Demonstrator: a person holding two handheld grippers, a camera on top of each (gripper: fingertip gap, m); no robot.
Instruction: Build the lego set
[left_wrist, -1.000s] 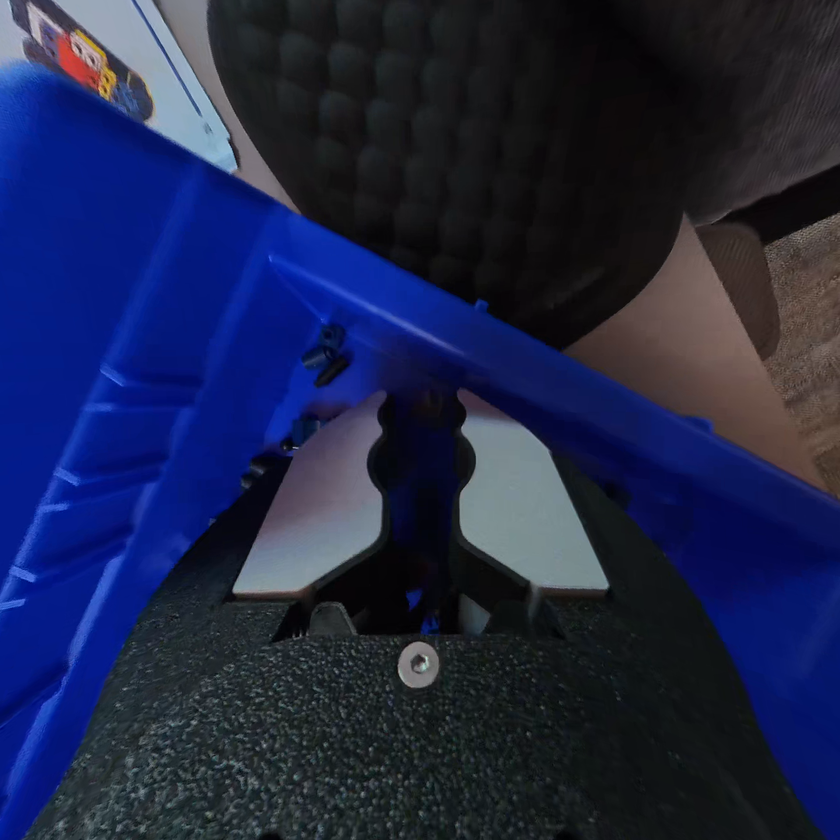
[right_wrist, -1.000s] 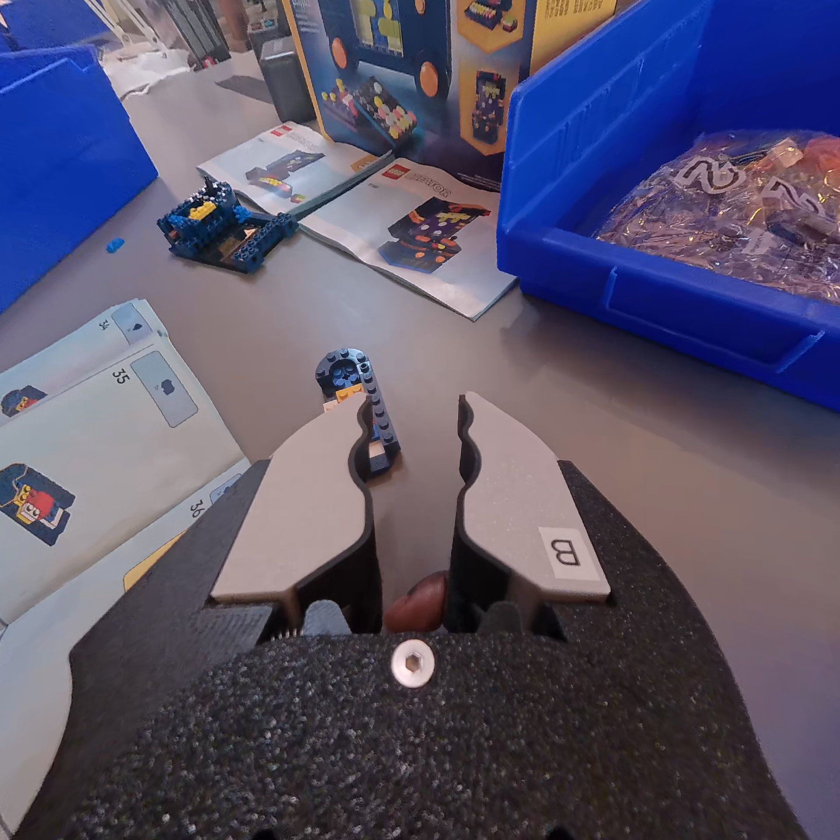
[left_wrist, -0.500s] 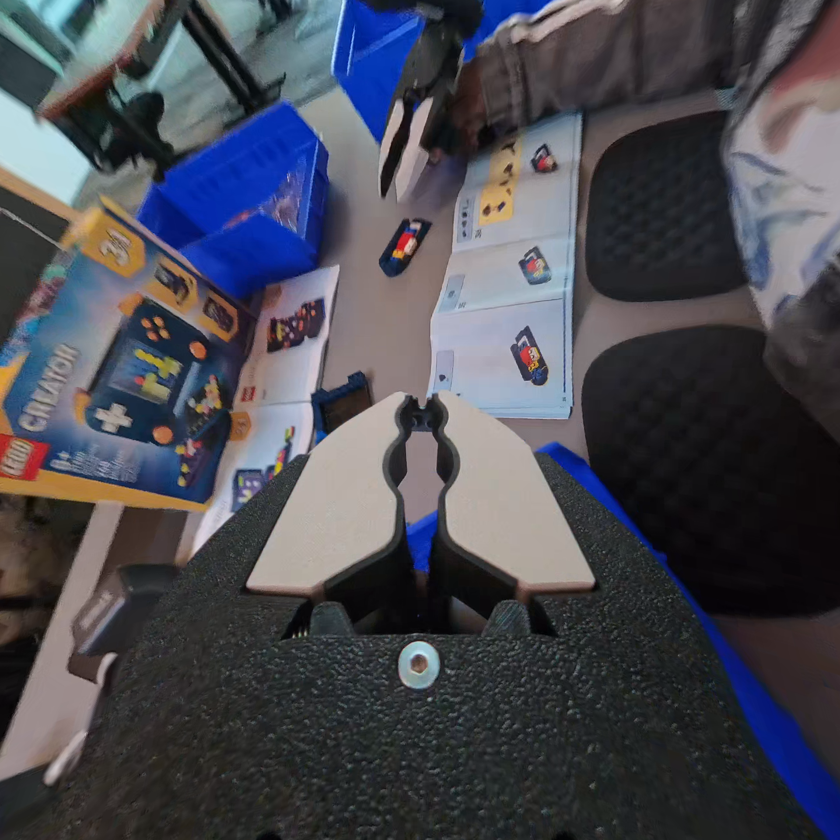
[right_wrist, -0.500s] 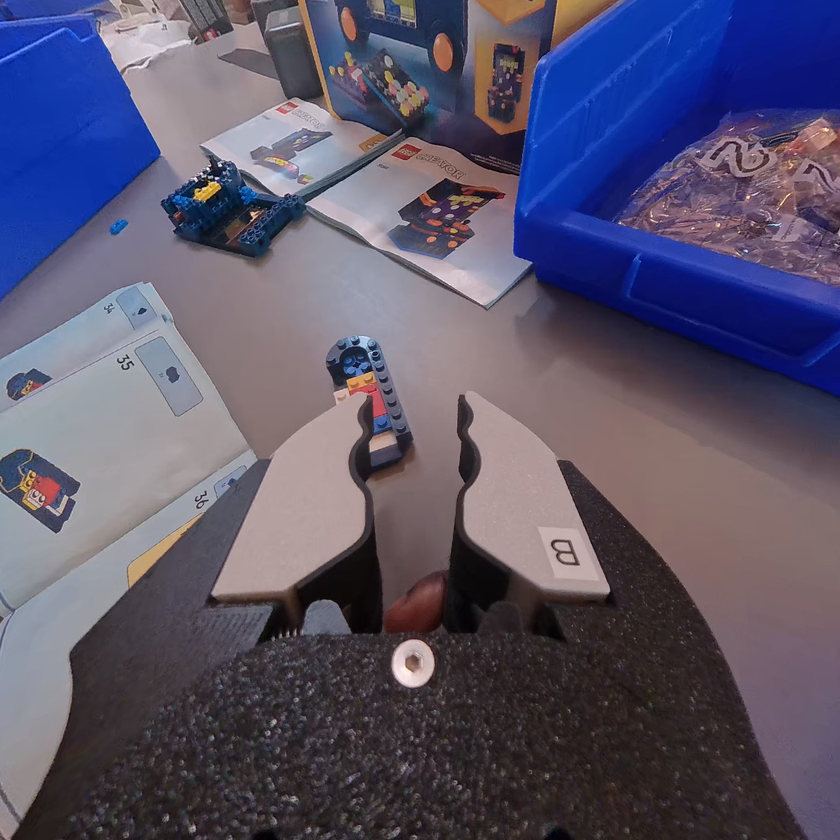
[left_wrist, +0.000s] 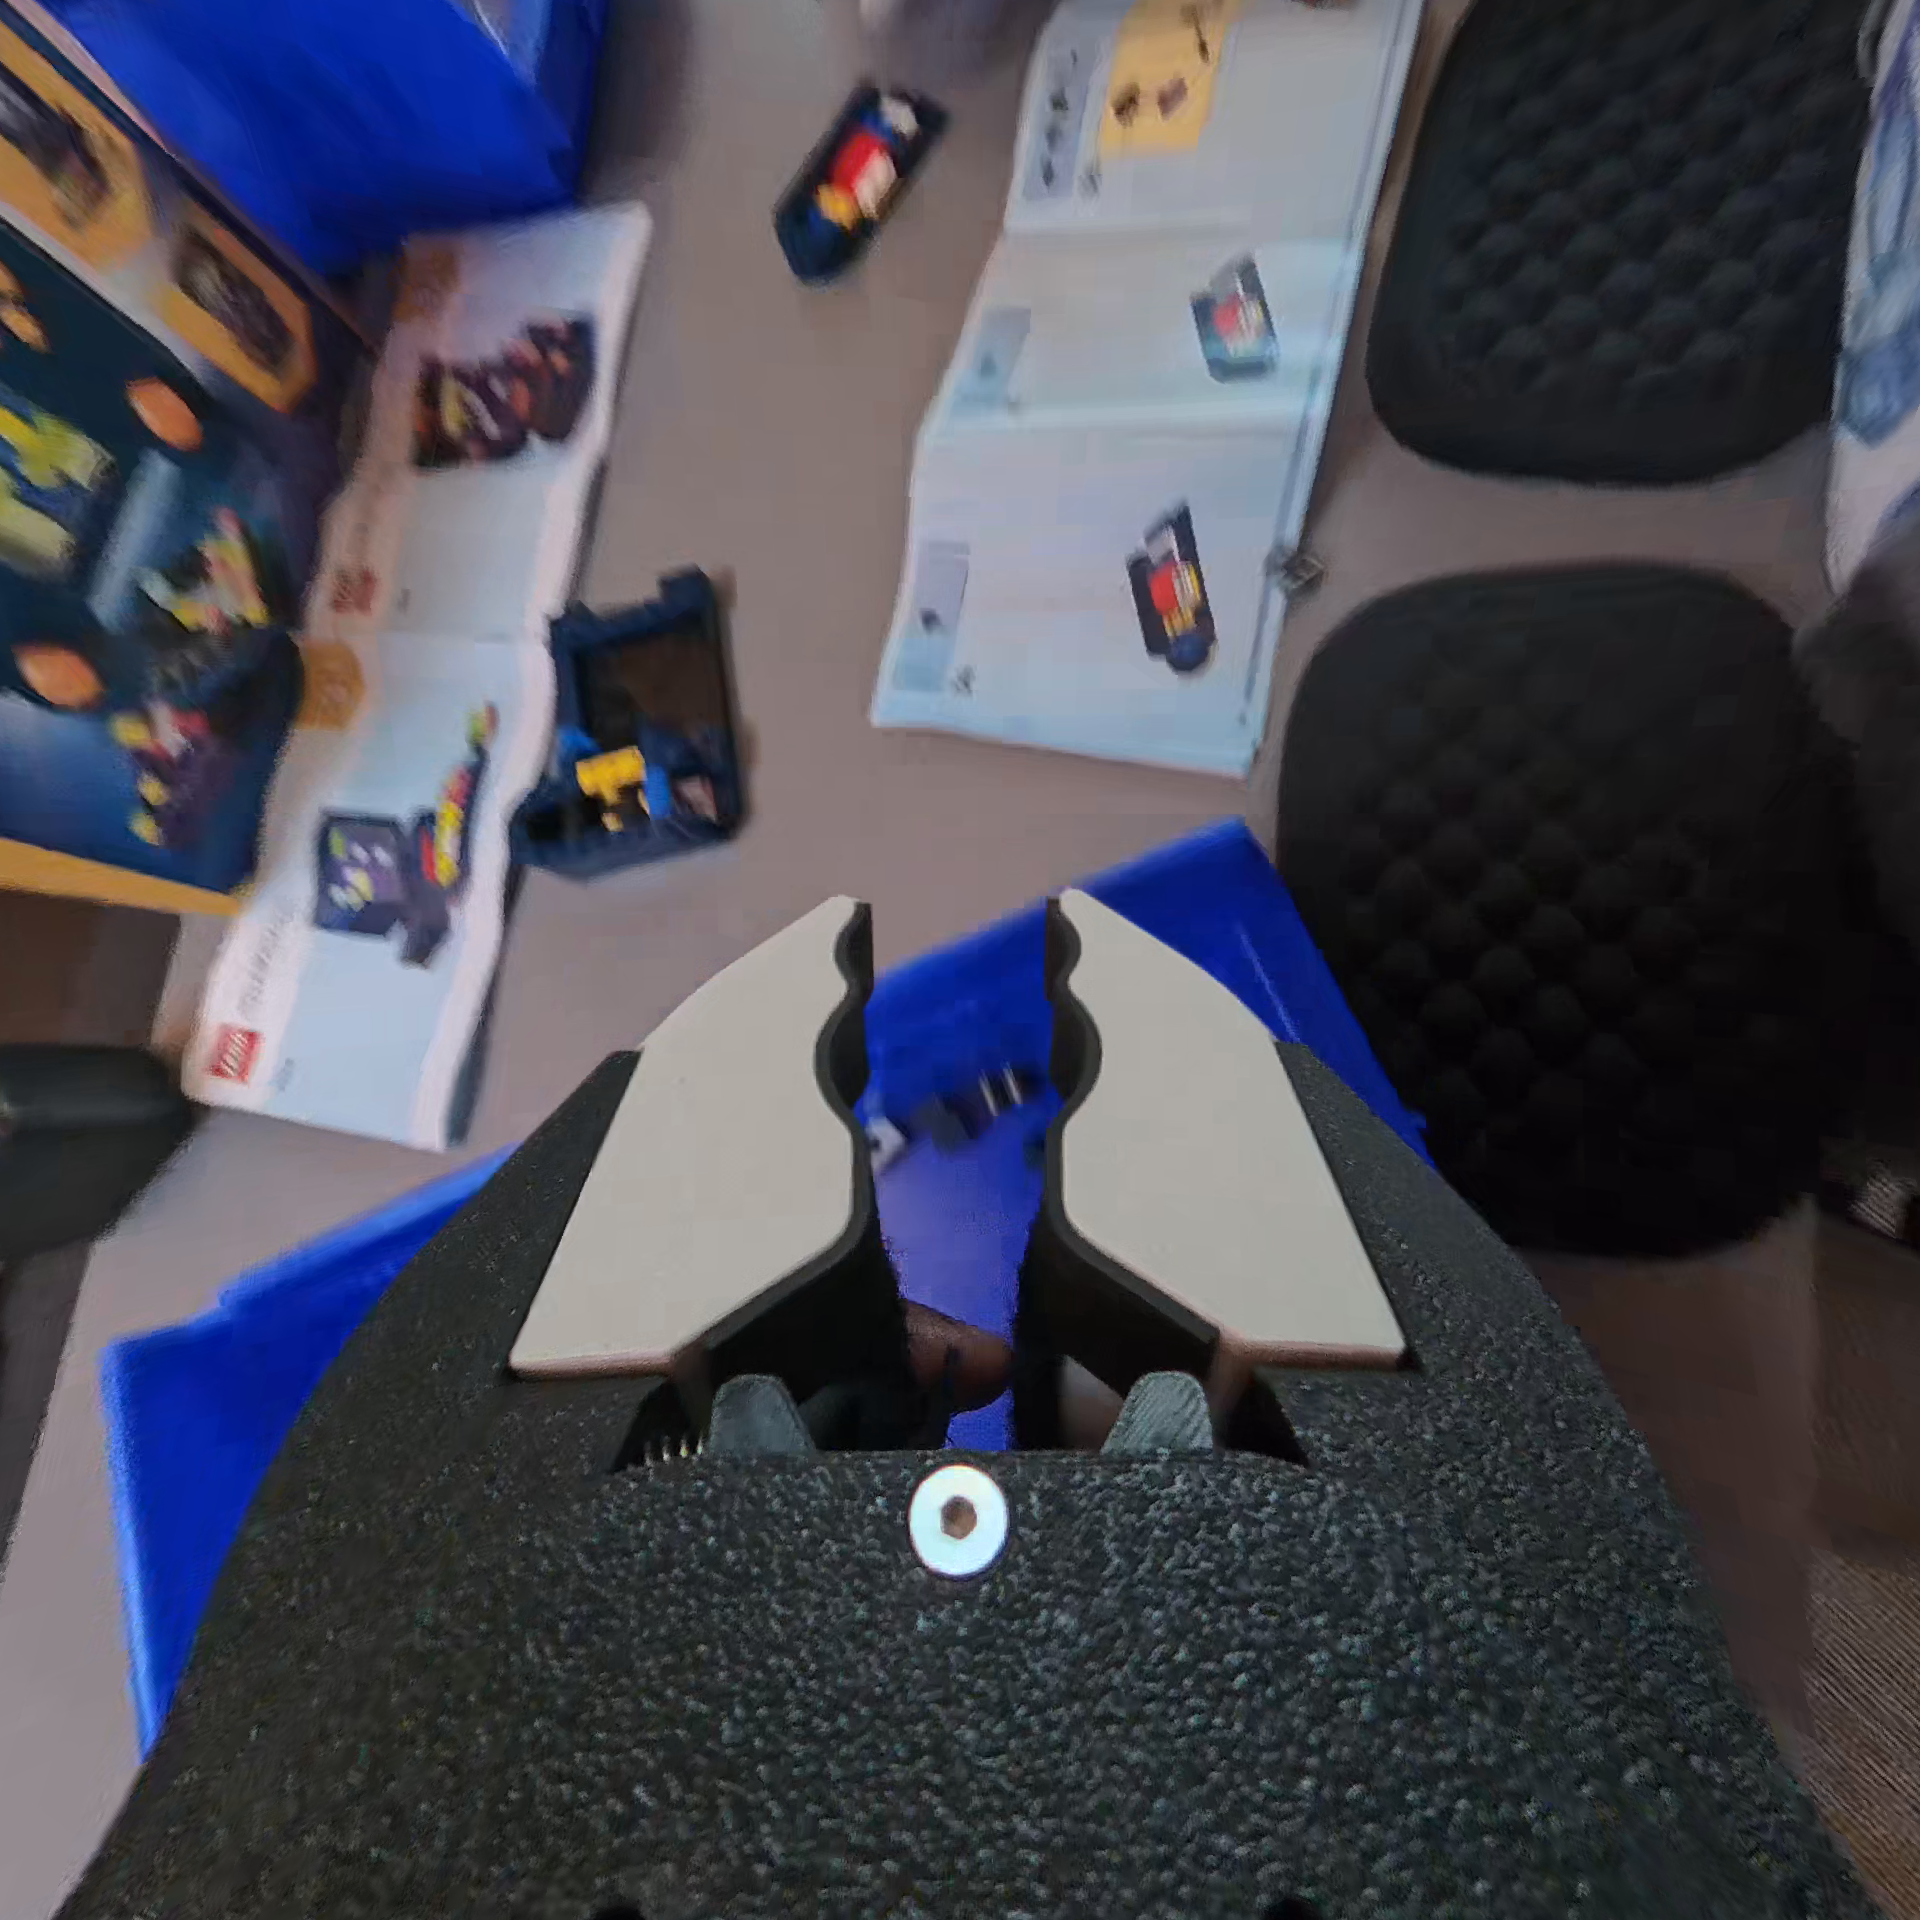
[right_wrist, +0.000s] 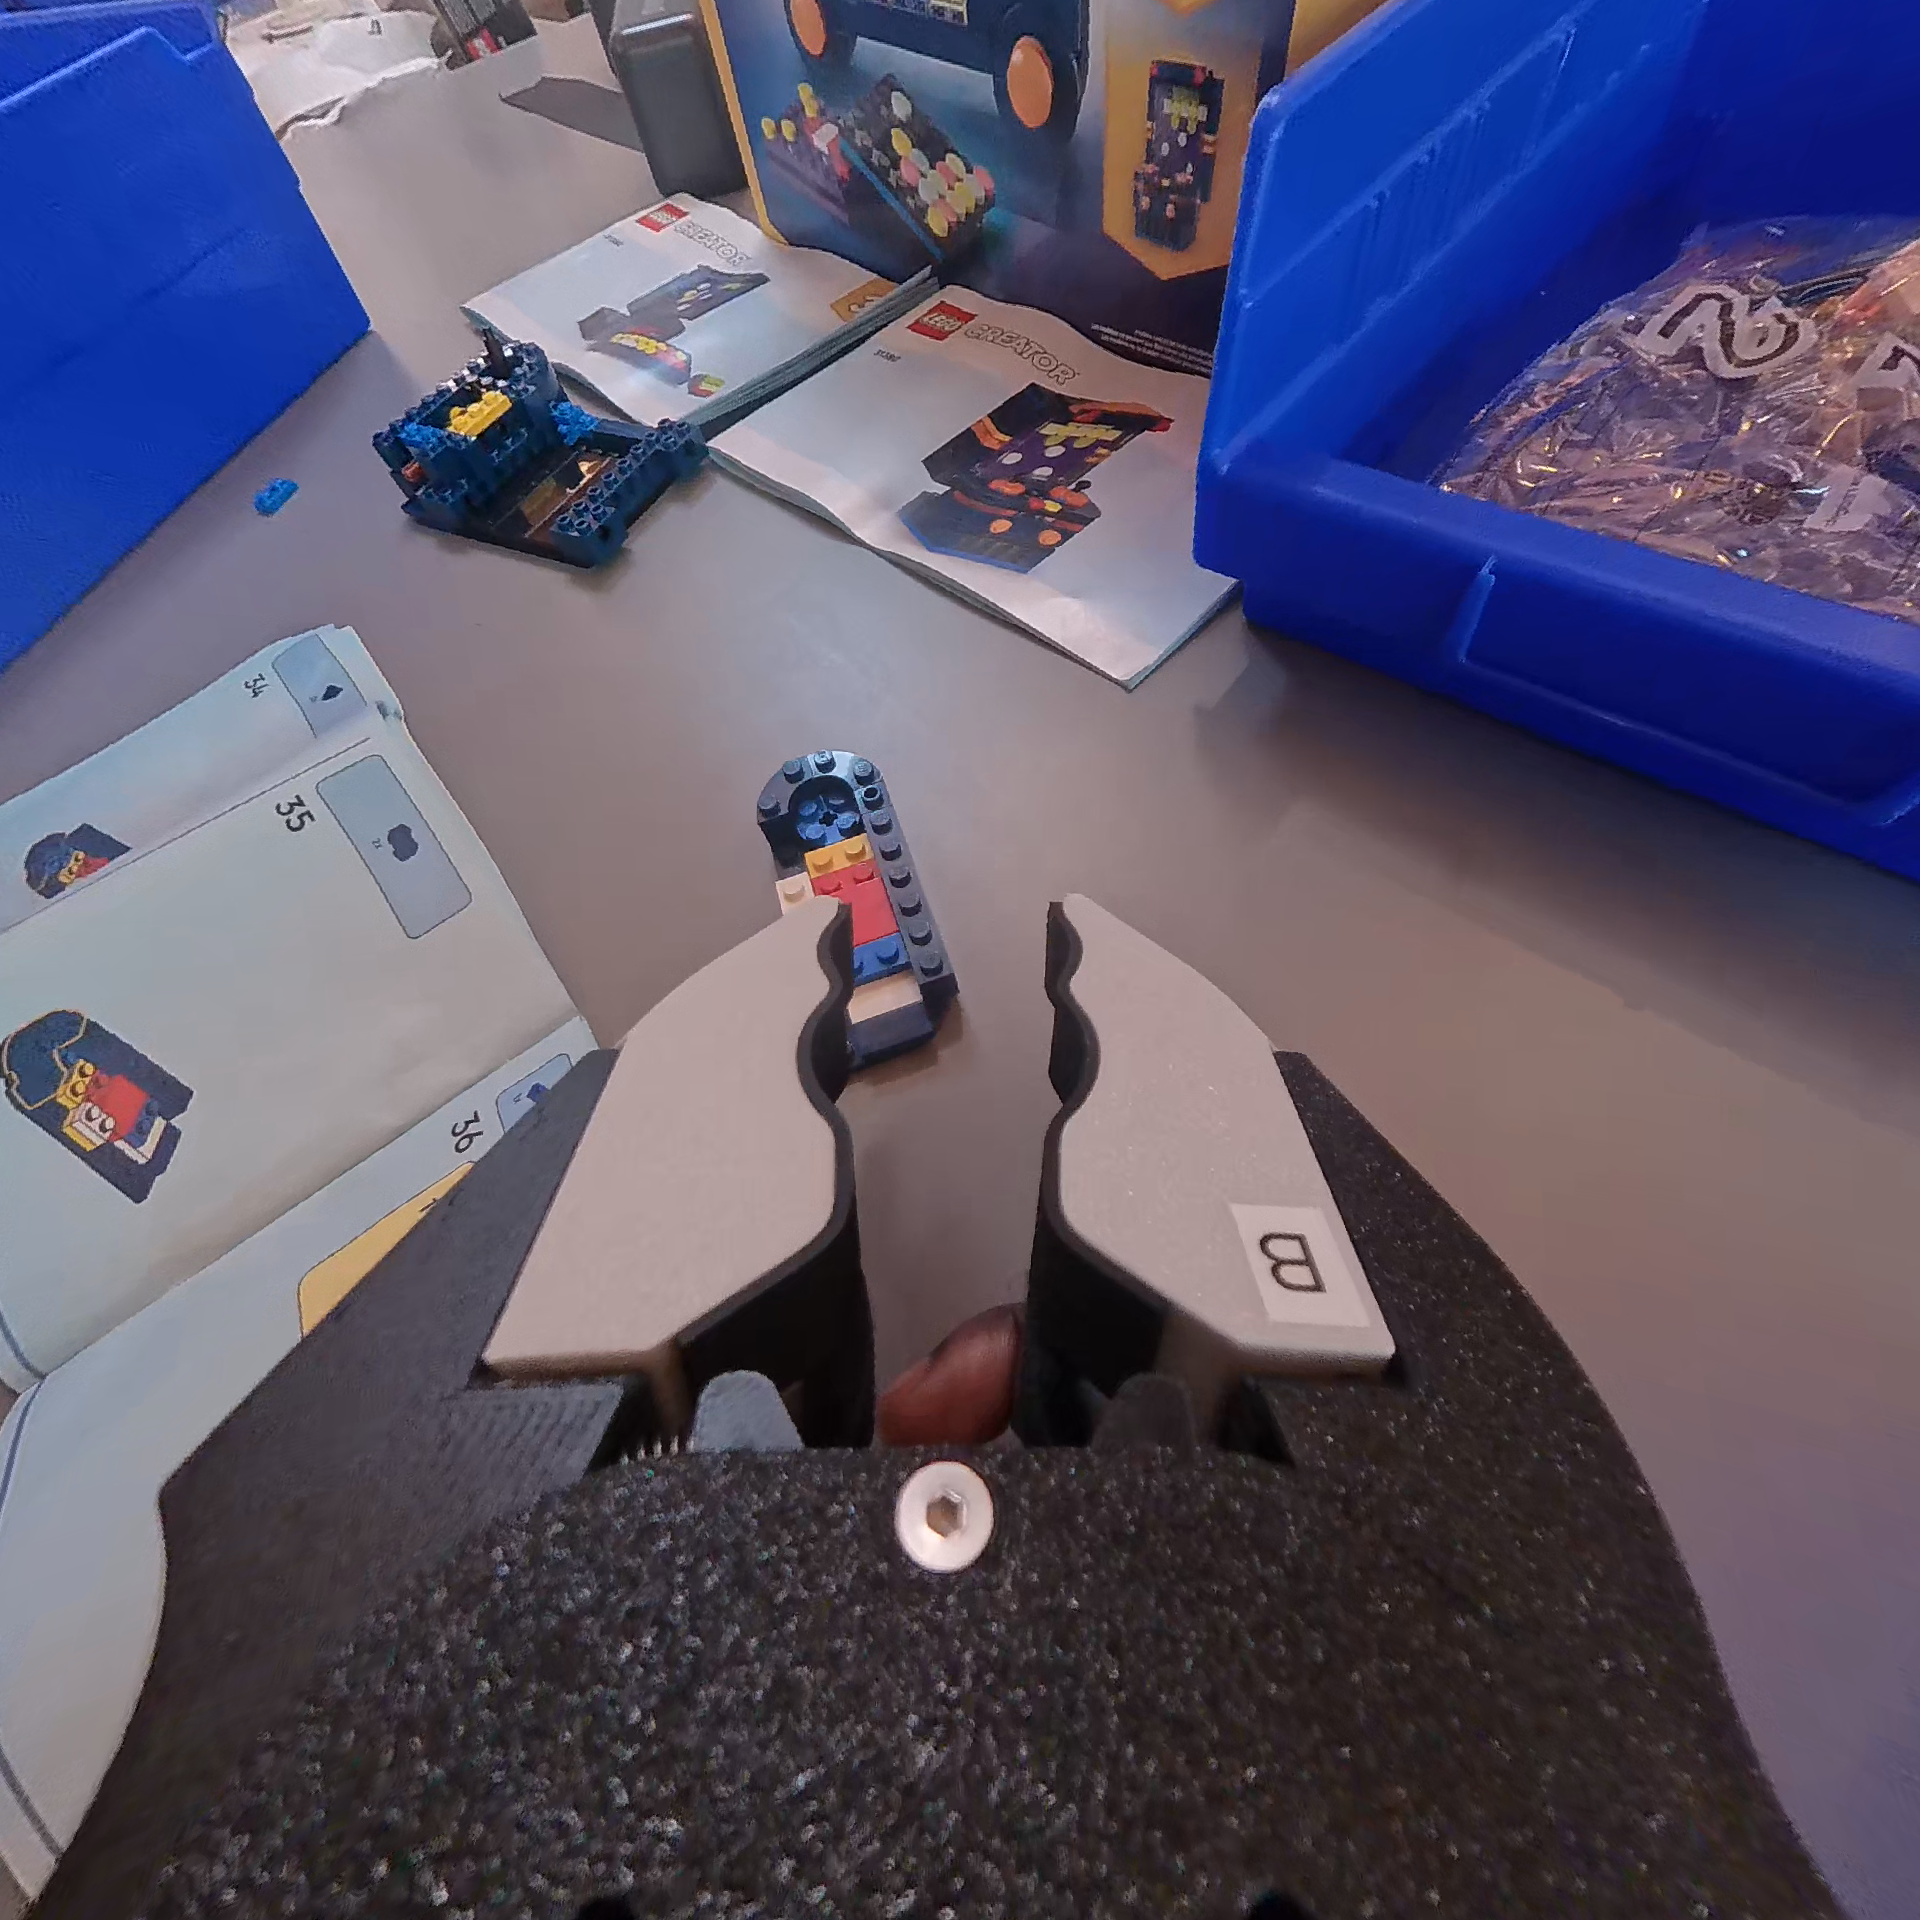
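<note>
1. Our right gripper (right_wrist: 943, 914) hangs low over the desk (right_wrist: 1299, 935), jaws parted and gripping nothing.
2. A small brick model (right_wrist: 857, 904) lies flat on the desk just ahead of our left fingertip (right_wrist: 800, 935).
3. Our left gripper (left_wrist: 958, 914) hovers above a blue bin (left_wrist: 1226, 935), jaws parted and bare.
4. An open booklet (right_wrist: 208, 935) lies left of the brick model.

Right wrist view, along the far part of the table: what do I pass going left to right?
Blue bin on the left → tiny loose blue brick → dark blue brick build → closed booklets → blue bin holding plastic bags.
</note>
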